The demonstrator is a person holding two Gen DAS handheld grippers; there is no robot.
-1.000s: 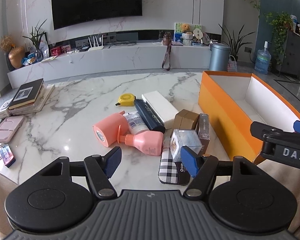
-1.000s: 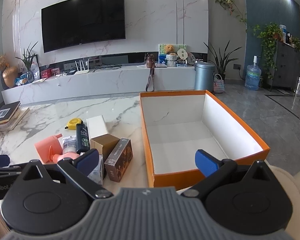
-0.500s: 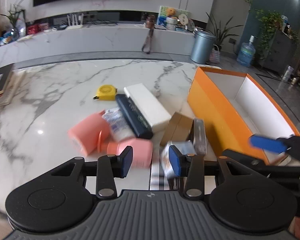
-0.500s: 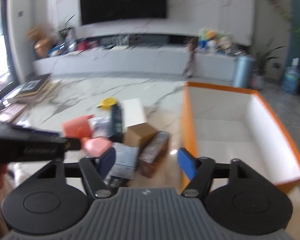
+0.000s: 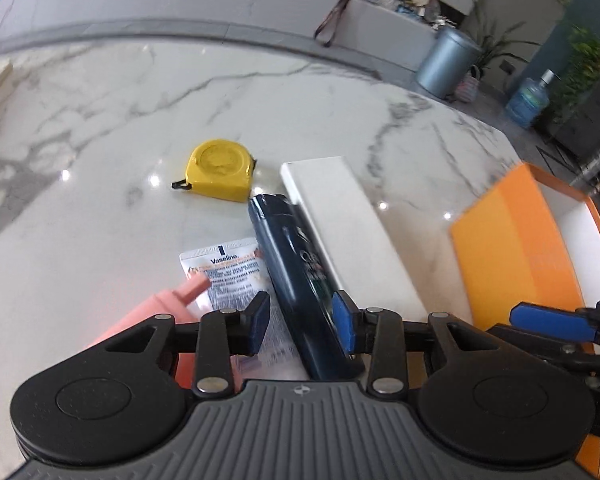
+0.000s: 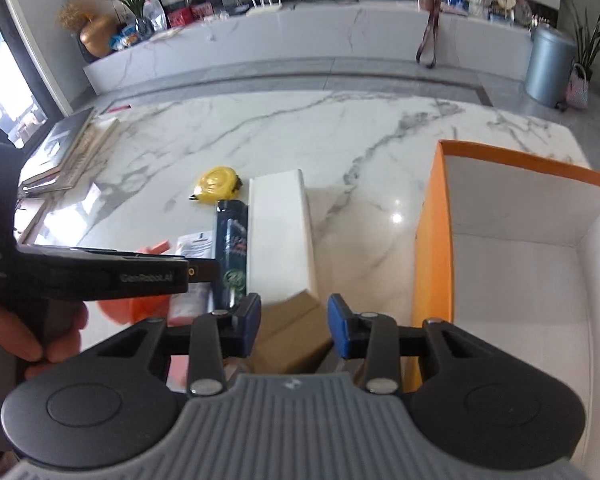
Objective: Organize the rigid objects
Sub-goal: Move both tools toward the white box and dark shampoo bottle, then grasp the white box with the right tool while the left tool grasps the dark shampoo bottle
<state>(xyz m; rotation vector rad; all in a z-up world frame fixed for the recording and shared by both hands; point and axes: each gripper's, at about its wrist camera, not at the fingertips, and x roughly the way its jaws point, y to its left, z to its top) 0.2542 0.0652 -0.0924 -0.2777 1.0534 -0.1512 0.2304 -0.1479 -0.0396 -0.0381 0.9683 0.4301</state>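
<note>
Glossy dark bottle (image 5: 296,280) lay slanted between left gripper (image 5: 302,322) jaws; jaws had just been closing, part-spread, right pad (image 5: 342,320) close beside bottle, contact unclear. Matte brown cardboard box (image 6: 290,334) sat between right gripper (image 6: 294,322) jaws, also just closing, small gaps showing. Yellow tape measure (image 5: 218,170), white slab box (image 5: 348,236) beyond; orange box (image 6: 432,248) right.

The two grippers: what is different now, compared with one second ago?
Both came forward and tipped down over the pile, their jaws closing. The left gripper now straddles the dark blue bottle; the right gripper straddles the brown box. Neither pad visibly presses yet. The yellow tape measure, white box and orange box lie as before.
</note>
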